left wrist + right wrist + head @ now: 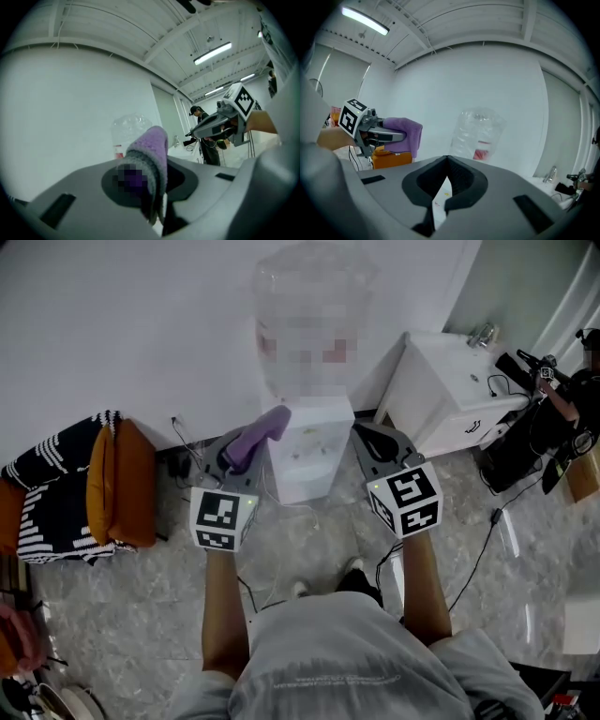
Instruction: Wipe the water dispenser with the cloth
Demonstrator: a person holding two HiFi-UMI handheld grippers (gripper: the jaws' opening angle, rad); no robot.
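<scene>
While the left gripper (251,448) was clenched on a purple cloth (263,430), its jaws pinched a fold of that cloth, whose free end rose past the jaw tips toward the upper left corner of the water dispenser (309,454). Whether the cloth touched the white dispenser body could not be told from any view. The right gripper (368,437) was held just to the right of the dispenser, its jaws brought together at the tips with nothing between them; through the slit below the tips, a strip of the white dispenser front was seen. Each gripper carried a cube with square markers, the left cube (223,518) and the right cube (405,500) both lying nearer the person than the dispenser. The dispenser stood against a white wall (122,324) and bore a clear, crumpled bottle (314,296) on top. To the right of the dispenser stood a white cabinet (450,390); farther right, a person (572,399) in dark clothing stood beside dark equipment. To the left of the dispenser lay an orange cushion (122,484) and a black-and-white patterned fabric (52,488). Cables (483,549) trailed over the marbled floor (141,615) in front of the dispenser.
</scene>
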